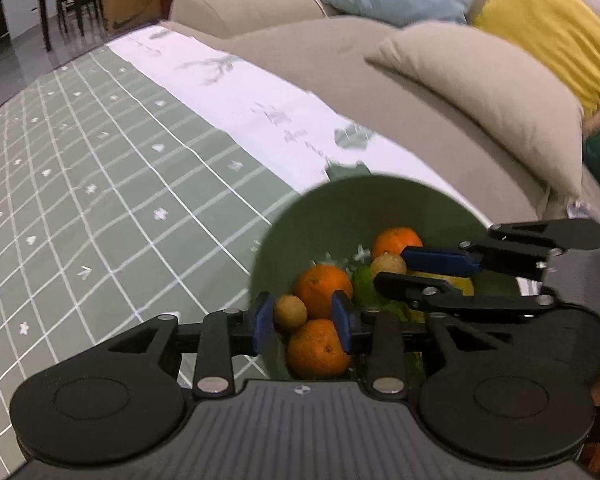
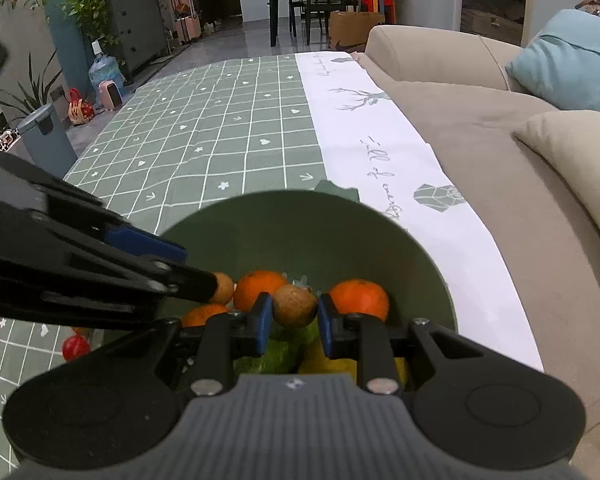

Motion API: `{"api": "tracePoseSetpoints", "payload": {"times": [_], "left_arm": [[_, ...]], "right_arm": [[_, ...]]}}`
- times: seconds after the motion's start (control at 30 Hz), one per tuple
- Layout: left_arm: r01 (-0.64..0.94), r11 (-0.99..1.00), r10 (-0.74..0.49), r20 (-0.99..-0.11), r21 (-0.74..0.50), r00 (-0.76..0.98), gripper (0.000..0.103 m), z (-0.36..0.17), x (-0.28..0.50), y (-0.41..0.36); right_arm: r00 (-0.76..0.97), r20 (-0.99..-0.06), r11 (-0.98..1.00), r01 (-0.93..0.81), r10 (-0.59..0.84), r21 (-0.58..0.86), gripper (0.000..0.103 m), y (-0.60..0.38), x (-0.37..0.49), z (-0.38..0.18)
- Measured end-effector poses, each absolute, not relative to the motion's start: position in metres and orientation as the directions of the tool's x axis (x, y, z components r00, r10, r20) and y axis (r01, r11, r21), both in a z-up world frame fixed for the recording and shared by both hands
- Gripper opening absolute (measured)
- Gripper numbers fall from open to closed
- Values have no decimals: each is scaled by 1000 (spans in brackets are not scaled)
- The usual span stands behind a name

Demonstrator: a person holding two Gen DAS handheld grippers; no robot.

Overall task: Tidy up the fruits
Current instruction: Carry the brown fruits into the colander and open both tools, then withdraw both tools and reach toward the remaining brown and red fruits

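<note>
Both grippers reach into the green bowl (image 2: 312, 232) of fruit.
Right gripper (image 2: 294, 312) brackets a brown fruit (image 2: 294, 306), jaws apart; left gripper (image 1: 302, 320) likewise gapes. Closing comes next.

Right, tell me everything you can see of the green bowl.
The bowl is round, deep and matte sage green, plastic or glazed by its look, with a smooth plain inner wall. It sits upright on the checked green tablecloth, near its white border. It holds three oranges, two small brown fruits, something green and something yellow. Both grippers reach in over the near rim, the right gripper with its jaws either side of a brown fruit.
</note>
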State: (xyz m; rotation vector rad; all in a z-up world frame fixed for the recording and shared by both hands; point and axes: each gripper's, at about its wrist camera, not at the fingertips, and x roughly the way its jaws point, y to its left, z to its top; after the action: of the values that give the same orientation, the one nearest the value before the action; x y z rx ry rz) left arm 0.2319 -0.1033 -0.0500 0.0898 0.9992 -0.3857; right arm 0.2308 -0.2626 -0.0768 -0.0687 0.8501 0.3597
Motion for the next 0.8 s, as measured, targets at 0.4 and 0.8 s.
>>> {"api": "tracePoseSetpoints", "payload": {"times": [0.4, 0.8], "left_arm": [[293, 952, -245, -802, -91, 545, 41, -26, 218, -81], [235, 963, -246, -779, -131, 576, 43, -2, 178, -59]], "right_arm": [[590, -768, 947, -313, 249, 67, 22, -252, 243, -84], [619, -752, 966, -241, 226, 92, 35, -254, 198, -48]]}}
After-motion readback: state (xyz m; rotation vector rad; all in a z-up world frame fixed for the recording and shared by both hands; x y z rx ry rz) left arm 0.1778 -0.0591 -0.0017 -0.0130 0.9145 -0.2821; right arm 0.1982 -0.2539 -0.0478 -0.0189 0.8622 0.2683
